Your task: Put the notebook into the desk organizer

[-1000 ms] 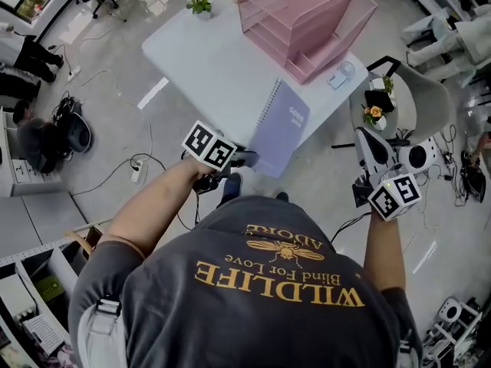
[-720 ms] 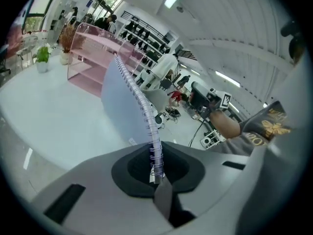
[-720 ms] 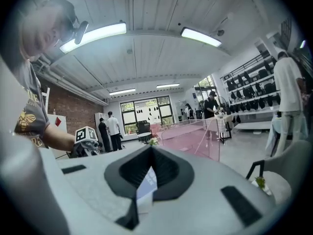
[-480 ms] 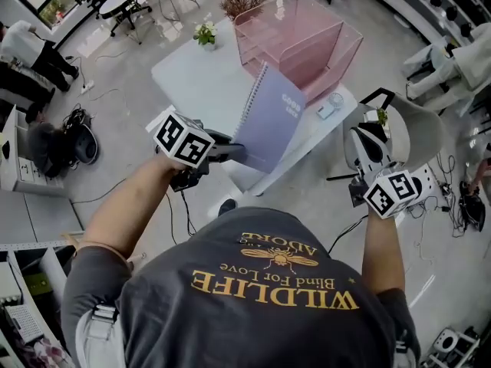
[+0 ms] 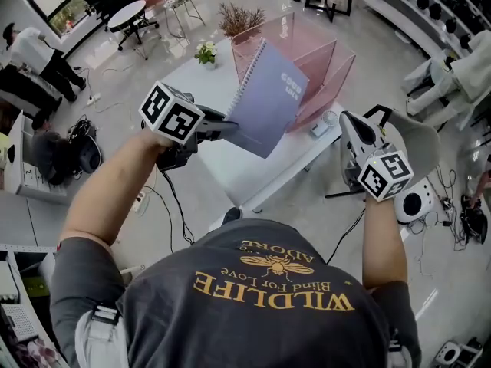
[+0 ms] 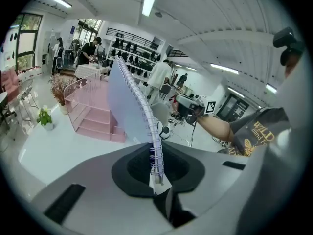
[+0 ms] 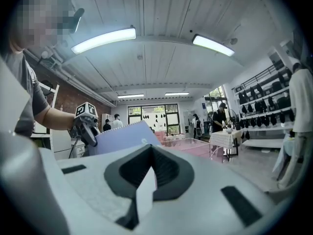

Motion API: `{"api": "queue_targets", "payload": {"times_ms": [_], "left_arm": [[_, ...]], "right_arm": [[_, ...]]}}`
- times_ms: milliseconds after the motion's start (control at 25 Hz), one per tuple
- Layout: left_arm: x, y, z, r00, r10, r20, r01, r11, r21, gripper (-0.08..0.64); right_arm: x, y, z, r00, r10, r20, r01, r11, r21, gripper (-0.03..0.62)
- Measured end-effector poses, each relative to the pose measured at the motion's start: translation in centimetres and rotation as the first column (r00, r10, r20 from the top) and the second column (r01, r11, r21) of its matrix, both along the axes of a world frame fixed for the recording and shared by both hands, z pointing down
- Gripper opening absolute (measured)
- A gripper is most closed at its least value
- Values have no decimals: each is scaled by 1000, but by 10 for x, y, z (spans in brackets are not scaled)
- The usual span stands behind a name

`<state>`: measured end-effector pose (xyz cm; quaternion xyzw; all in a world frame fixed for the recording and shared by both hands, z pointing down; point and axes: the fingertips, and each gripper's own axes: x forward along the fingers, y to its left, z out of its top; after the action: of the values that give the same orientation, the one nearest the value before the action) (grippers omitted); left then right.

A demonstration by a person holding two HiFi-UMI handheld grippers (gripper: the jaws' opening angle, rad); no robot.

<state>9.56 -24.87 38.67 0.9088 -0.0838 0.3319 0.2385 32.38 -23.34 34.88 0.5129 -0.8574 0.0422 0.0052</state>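
My left gripper (image 5: pixel 230 129) is shut on the lower spiral corner of a lavender spiral notebook (image 5: pixel 268 98). The notebook hangs in the air over the white table (image 5: pixel 230 167), tilted up, just in front of the pink clear desk organizer (image 5: pixel 322 60). In the left gripper view the notebook (image 6: pixel 129 102) rises edge-on from the jaws (image 6: pixel 156 177), with the organizer (image 6: pixel 90 116) behind it. My right gripper (image 5: pixel 345 121) hovers off the table's right edge, shut and holding nothing. From its own view (image 7: pixel 146 180) it faces the notebook (image 7: pixel 124 136) and the organizer (image 7: pixel 190 143).
A small potted plant (image 5: pixel 205 52) and a dried-twig plant (image 5: pixel 238 18) stand at the table's far side. A small white item (image 5: pixel 318 129) lies near its right edge. A grey chair (image 5: pixel 418 136) is at the right; cables run over the floor at the left.
The left gripper has lifted the notebook off the table's near edge and carried it up toward the organizer, tilting it more upright. The right gripper has risen and moved in a little.
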Motion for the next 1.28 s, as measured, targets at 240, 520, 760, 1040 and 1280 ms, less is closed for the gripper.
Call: {"api": "queue_targets", "payload": {"times_ms": [240,520,760,1040,1280], "left_arm": [[3,-37,-39,994,106,-27,-105,994,17,31],[16,-100,-89,955,292,-55,-287,953,94,31],[52,-148,-112,886,449,-116,-438,893,106,31],[94,-198,-111,804,551,-222,-555,830,47,31],[110,-256,-85,804,520,-288,-552,833,-37,32]], "right_arm": [[-9,-35,-8,999,51,-12,-51,999,4,0],[-25,-75,-10,989,144,-39,-145,989,-15,0],[-21,-99,-15,970,235,-55,-237,971,-34,0],[-16,-111,-15,941,325,-95,-331,942,-52,0],[-5,-119,-4,918,378,-118,-388,918,-78,0]]}}
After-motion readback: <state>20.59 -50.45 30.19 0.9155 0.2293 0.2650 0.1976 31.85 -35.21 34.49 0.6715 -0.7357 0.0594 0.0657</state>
